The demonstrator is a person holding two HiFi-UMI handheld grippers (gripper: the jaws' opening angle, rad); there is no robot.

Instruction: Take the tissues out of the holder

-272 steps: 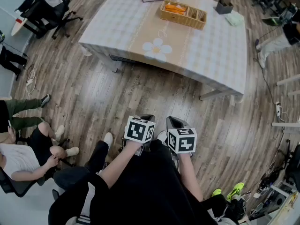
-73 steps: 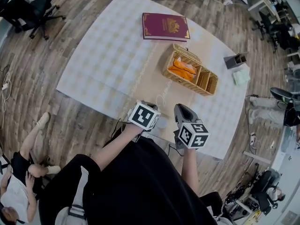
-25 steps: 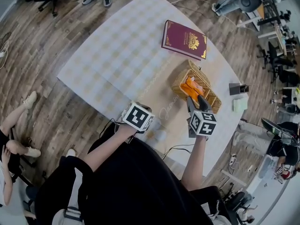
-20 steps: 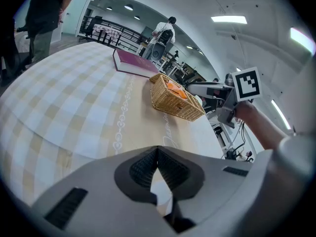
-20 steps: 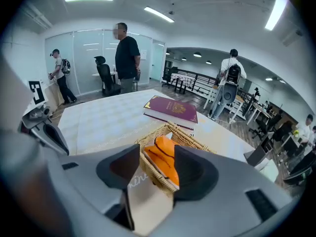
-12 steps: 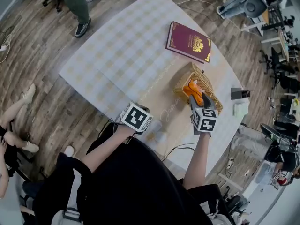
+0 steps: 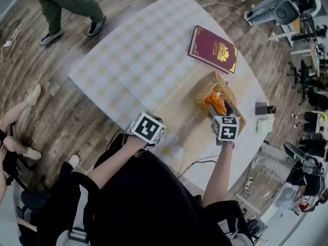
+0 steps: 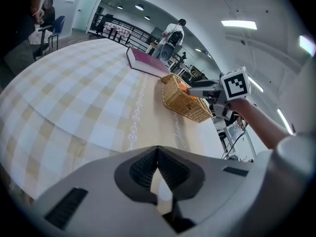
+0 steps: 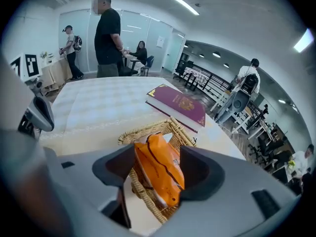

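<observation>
Between the fingers of the right gripper (image 9: 157,158), just spread wider and now closer over the wicker holder (image 9: 143,131), stands the orange tissue pack (image 9: 160,174); the left gripper (image 8: 157,167) has its fingers pressed together.

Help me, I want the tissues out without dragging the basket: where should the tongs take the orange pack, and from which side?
Take the upper half of the orange pack, which stands tilted above the rim of the wicker basket, coming from above with one pad on each side. The right tongs, whose jaws have just been opening, straddle it without pressing.
</observation>
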